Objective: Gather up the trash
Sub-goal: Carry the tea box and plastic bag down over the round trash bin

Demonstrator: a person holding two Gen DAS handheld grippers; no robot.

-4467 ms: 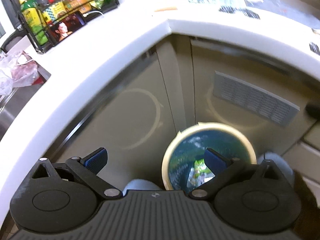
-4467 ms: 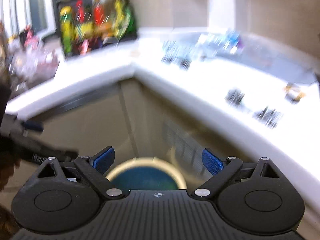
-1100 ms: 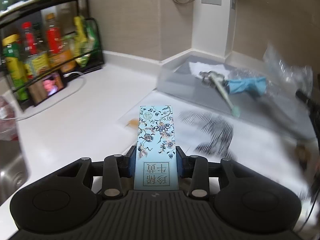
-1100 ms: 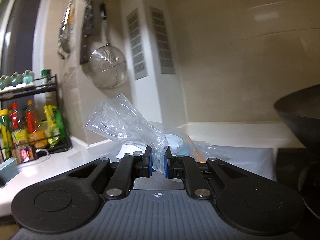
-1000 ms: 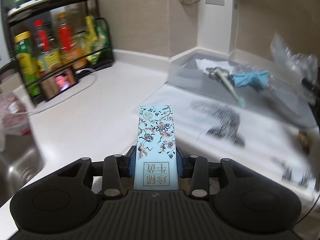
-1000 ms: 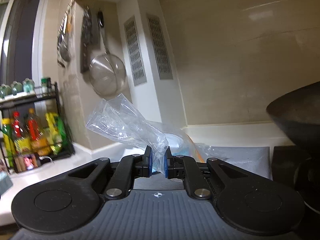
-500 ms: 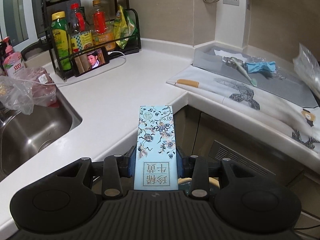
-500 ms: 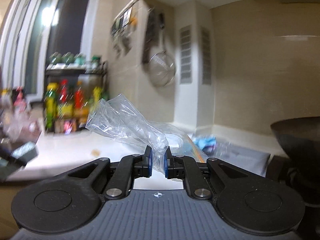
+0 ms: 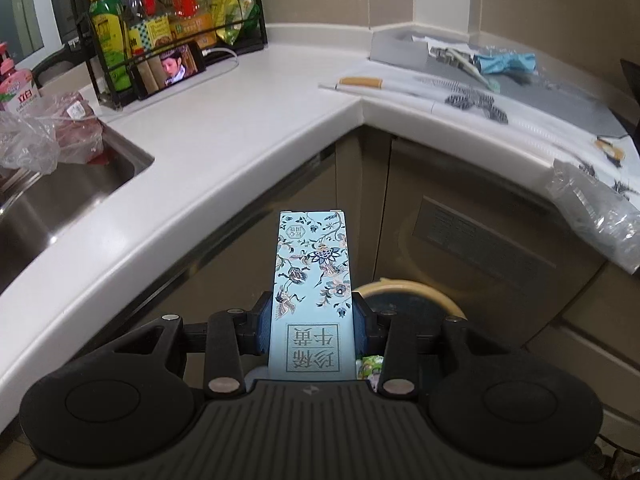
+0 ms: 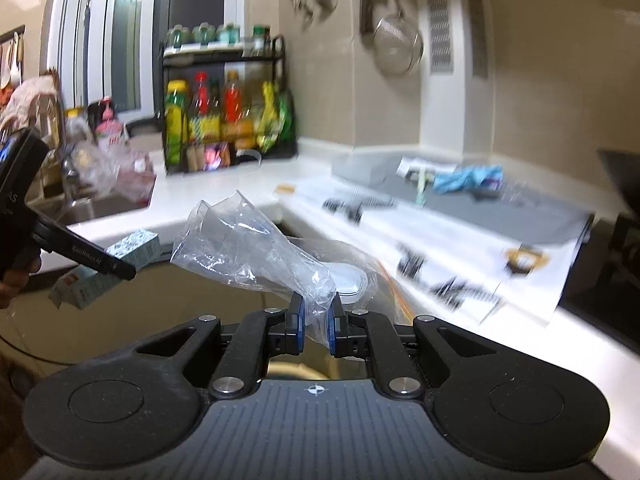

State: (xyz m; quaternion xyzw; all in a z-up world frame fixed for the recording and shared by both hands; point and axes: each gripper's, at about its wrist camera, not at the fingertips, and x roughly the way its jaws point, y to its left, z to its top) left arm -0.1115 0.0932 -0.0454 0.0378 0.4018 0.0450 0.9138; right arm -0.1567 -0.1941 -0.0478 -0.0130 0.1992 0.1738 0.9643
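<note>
A white corner counter (image 9: 224,120) wraps a sink (image 9: 52,196) at far left. Your left gripper (image 9: 312,326) clamps a blue floral box (image 9: 310,296) above the bin (image 9: 412,300) below. Your right gripper (image 10: 314,326) pinches a clear plastic bag (image 10: 248,252) over the counter's edge.

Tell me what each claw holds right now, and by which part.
Left claw grips the blue flowered box by its sides near the printed end. Right claw pinches the clear plastic bag at its bunched end.
</note>
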